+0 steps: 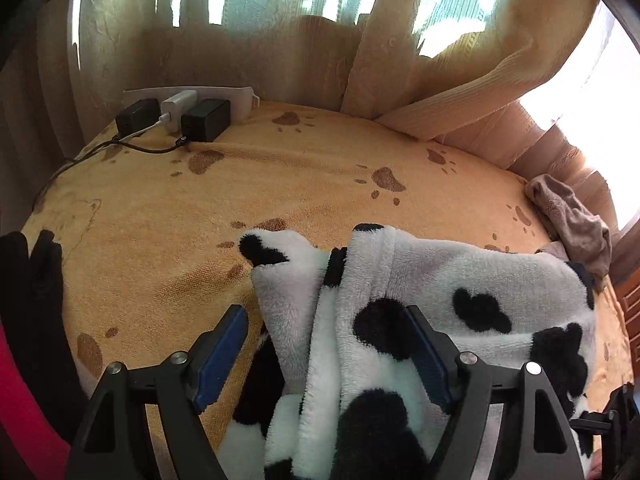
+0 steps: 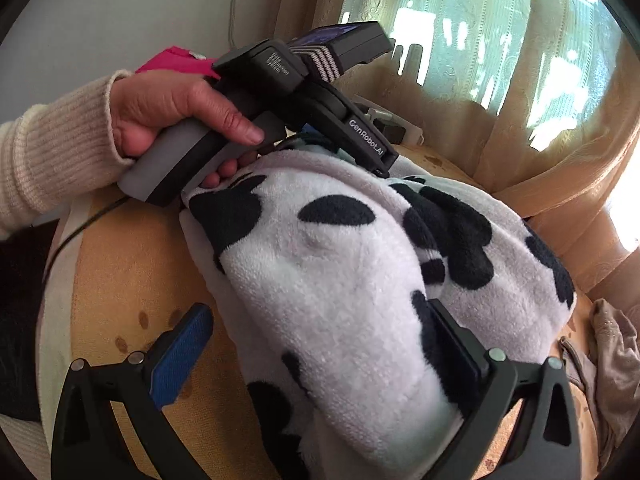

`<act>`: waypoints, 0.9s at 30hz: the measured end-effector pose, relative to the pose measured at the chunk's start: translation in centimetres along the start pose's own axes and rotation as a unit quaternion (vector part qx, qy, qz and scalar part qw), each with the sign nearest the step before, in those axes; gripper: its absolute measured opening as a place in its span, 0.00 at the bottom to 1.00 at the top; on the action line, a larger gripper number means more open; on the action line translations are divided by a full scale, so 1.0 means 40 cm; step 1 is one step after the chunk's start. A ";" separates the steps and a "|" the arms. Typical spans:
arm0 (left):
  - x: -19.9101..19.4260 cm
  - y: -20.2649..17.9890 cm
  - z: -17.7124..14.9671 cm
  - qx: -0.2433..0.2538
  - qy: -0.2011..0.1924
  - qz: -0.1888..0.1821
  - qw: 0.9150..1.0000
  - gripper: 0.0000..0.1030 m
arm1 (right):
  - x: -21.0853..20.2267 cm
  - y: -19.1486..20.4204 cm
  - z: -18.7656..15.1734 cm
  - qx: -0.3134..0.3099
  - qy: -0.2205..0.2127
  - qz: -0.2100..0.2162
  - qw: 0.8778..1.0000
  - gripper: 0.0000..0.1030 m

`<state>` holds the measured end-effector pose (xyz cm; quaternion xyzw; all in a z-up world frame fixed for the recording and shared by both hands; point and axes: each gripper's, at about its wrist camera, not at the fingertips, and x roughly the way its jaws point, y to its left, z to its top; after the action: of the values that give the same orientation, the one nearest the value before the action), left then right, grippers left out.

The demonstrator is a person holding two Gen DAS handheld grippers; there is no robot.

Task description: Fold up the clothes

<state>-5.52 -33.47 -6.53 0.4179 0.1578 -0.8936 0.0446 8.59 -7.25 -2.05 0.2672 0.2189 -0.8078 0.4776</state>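
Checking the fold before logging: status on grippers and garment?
Left gripper open, fleece between fingers, not pinched. Right gripper open, same. Fleece bunched on blanket. Beige cloth at far edge, clear.

Beige curtains (image 1: 440,60) hang behind the bed's orange paw-print blanket (image 1: 168,216), daylight glowing through the lace-covered window (image 2: 480,20). A plain pale wall (image 2: 120,12) stands left of the curtains.

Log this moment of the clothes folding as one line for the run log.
step: folding | item: cow-print fleece on orange cover | left gripper: open, fleece between fingers | right gripper: open over fleece | brown garment: aside
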 end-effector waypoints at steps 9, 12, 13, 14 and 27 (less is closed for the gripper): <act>-0.173 -0.199 -0.081 0.158 -0.042 -0.091 0.982 0.78 | -0.198 -0.356 -0.050 0.314 -0.120 0.025 0.942 1.00; -0.113 -0.195 -0.099 0.147 -0.010 -0.101 0.984 0.78 | -0.170 -0.462 -0.101 0.434 -0.094 0.055 0.894 1.00; -0.092 -0.192 -0.105 0.141 0.002 -0.103 0.985 0.78 | -0.151 -0.488 -0.112 0.457 -0.090 0.076 0.882 1.00; -0.070 -0.188 -0.110 0.135 0.013 -0.105 0.985 0.78 | -0.132 -0.509 -0.122 0.474 -0.087 0.100 0.871 1.00; -0.047 -0.130 -0.150 0.106 0.007 -0.145 0.984 0.79 | 0.058 -0.567 -0.163 0.569 0.001 0.188 0.801 1.00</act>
<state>-1.00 -26.74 -7.44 0.3991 0.1217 -0.8993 -0.1314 -11.04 5.38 -6.26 0.5271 -0.3339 -0.6817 0.3819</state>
